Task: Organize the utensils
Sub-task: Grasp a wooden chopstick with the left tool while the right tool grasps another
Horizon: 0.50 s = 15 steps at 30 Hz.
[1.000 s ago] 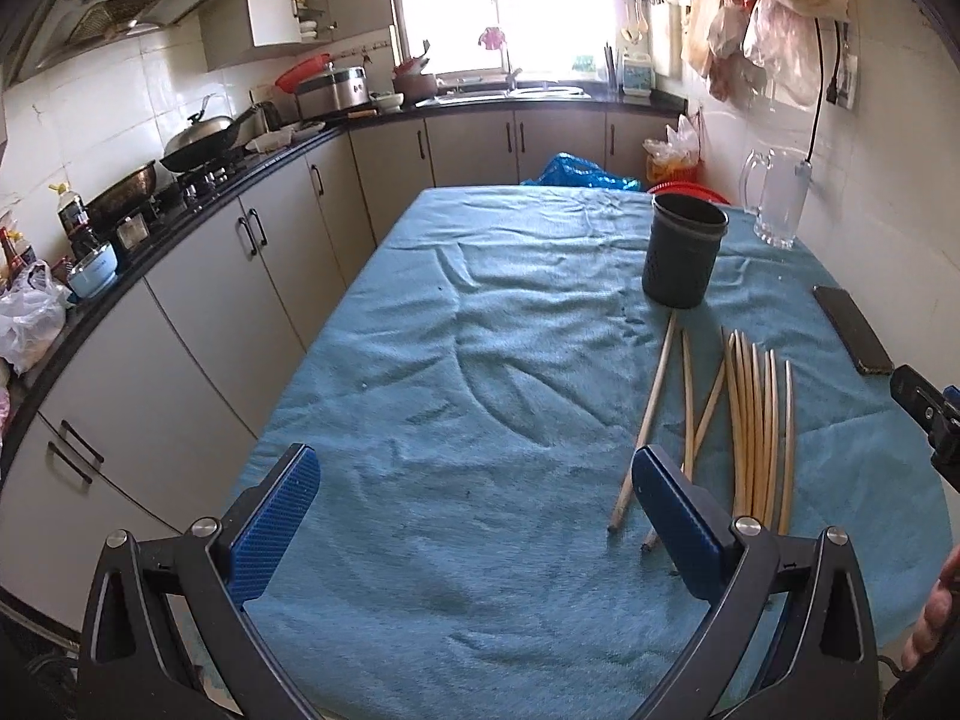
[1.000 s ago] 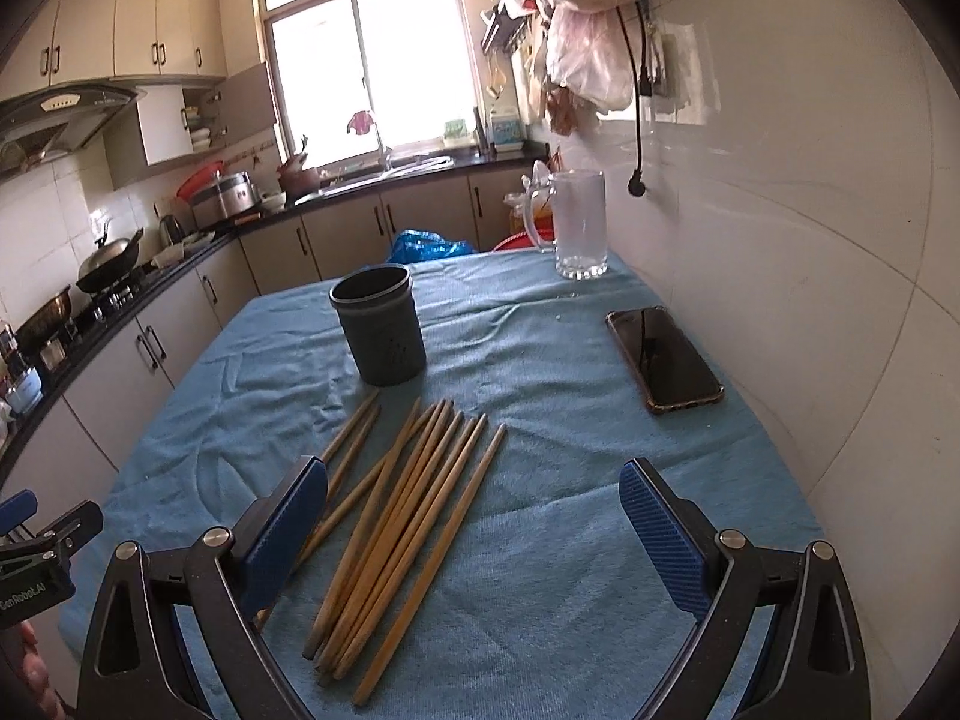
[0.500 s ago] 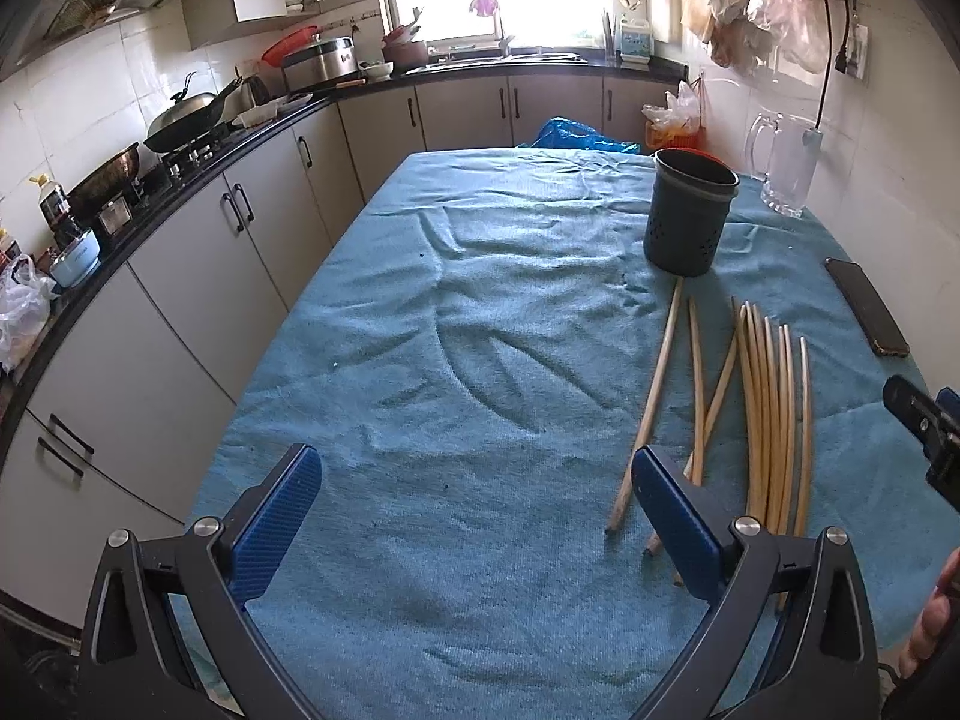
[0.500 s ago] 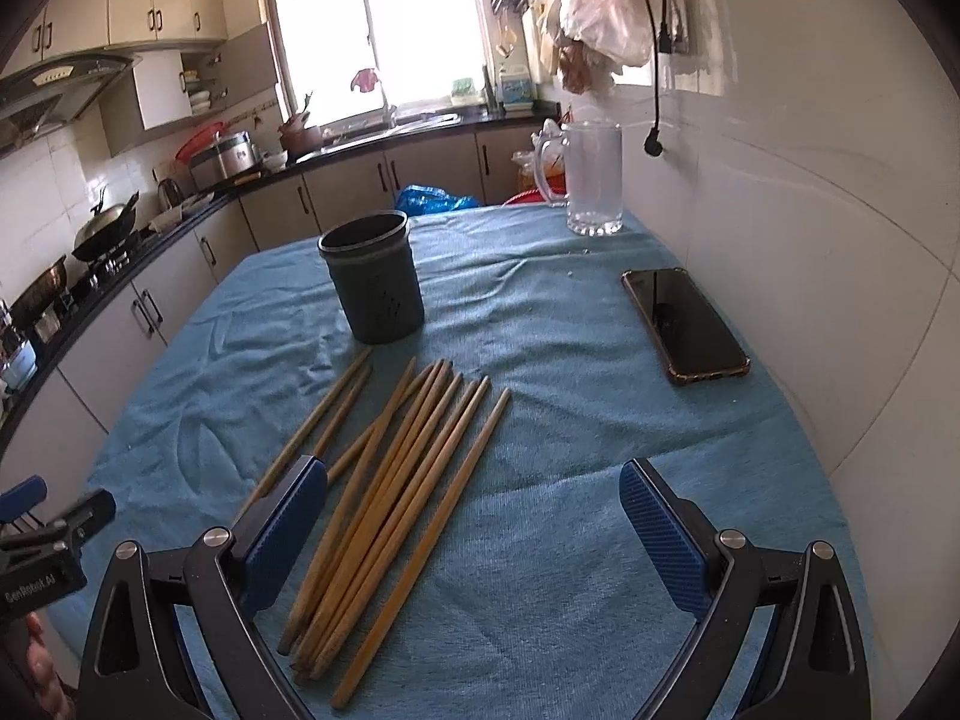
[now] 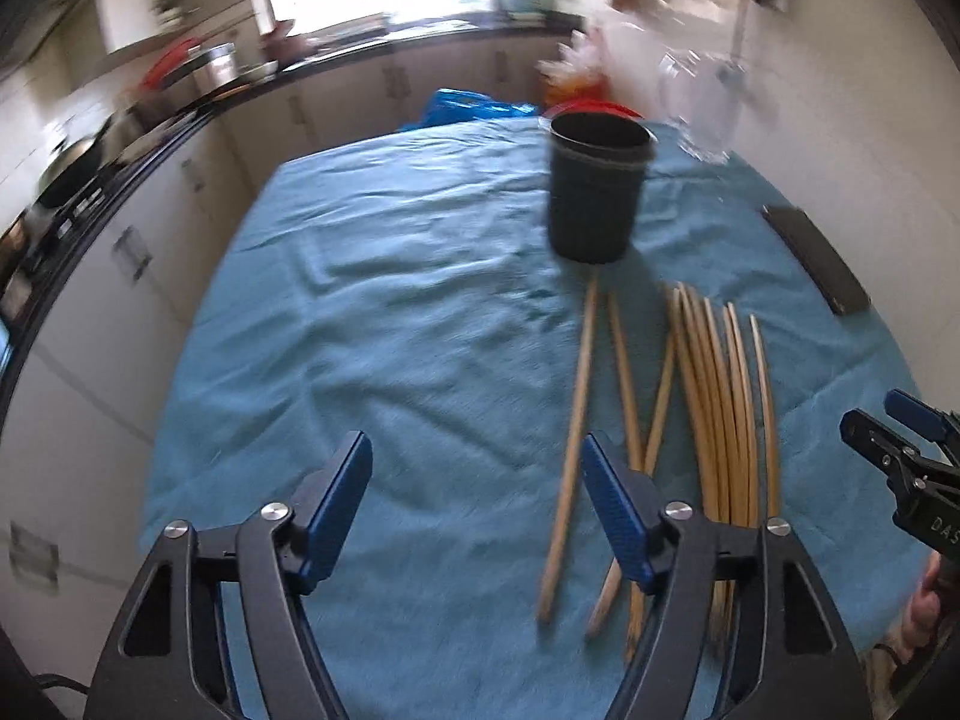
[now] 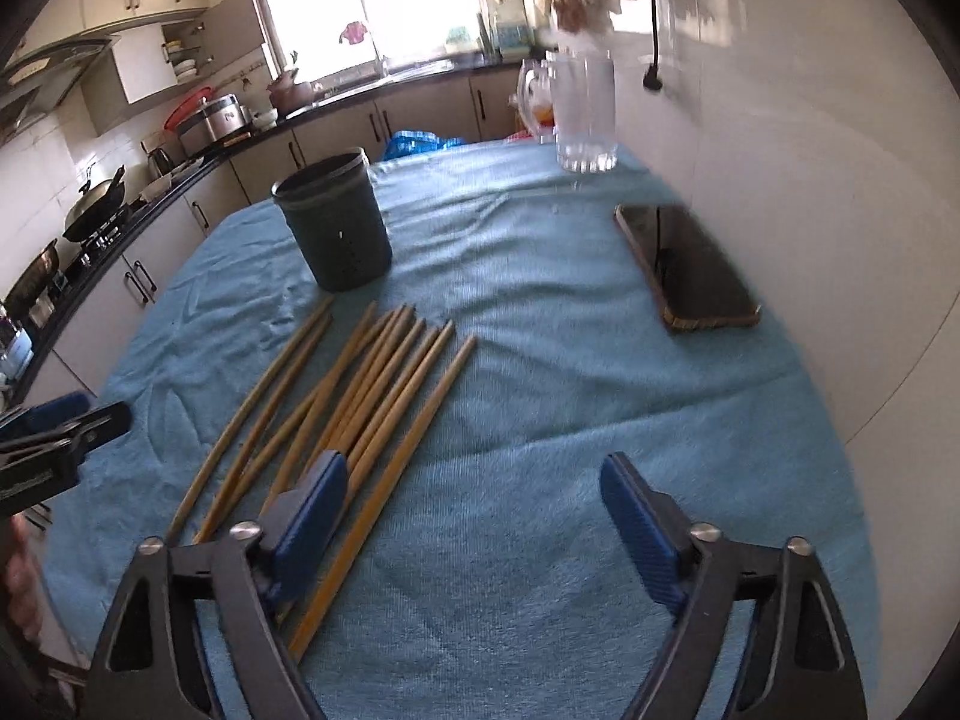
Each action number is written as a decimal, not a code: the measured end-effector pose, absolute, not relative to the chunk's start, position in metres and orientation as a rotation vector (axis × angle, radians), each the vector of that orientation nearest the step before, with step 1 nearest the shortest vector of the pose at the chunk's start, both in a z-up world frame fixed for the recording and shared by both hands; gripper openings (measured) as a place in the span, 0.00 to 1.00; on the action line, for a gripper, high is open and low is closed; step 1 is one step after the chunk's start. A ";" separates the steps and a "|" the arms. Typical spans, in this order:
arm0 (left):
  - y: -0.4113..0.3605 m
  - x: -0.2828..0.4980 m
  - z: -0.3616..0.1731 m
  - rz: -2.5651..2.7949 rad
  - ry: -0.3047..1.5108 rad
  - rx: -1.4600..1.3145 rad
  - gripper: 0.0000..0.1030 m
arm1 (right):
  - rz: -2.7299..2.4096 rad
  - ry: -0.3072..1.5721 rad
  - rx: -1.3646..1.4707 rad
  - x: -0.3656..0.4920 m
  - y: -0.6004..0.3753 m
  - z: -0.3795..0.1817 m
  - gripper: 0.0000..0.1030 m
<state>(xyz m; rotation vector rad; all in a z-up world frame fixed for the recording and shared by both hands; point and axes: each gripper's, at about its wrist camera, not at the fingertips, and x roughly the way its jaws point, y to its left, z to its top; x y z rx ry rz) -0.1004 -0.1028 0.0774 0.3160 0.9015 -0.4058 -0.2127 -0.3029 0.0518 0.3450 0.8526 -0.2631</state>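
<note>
Covering the table, blue cloth [image 6: 540,360] carried dark utensil holder [image 6: 336,228] upright at the far side, phone [image 6: 684,264] near the wall, wooden chopsticks [image 6: 372,384] fanned flat just before the holder. Left gripper [image 5: 474,498] hovered over bare cloth beside the chopsticks, jaws closing, nothing between. Right gripper [image 6: 474,516] hovered at the bundle's near ends, jaws closing, gripping nothing.

Bright window [image 6: 360,6] above dark counter [image 6: 384,84], pale cabinets [image 6: 420,114], white wall [image 6: 810,180].
</note>
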 end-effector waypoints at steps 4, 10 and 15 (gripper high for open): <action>-0.129 -0.081 0.055 -0.467 0.952 0.362 0.52 | -0.239 0.906 0.372 -0.200 -0.303 0.040 0.72; -0.148 -0.057 0.030 -0.497 0.992 0.400 0.48 | -0.223 0.965 0.378 -0.180 -0.300 0.029 0.61; -0.153 -0.041 0.023 -0.528 1.024 0.368 0.42 | -0.238 0.999 0.347 -0.160 -0.296 0.023 0.53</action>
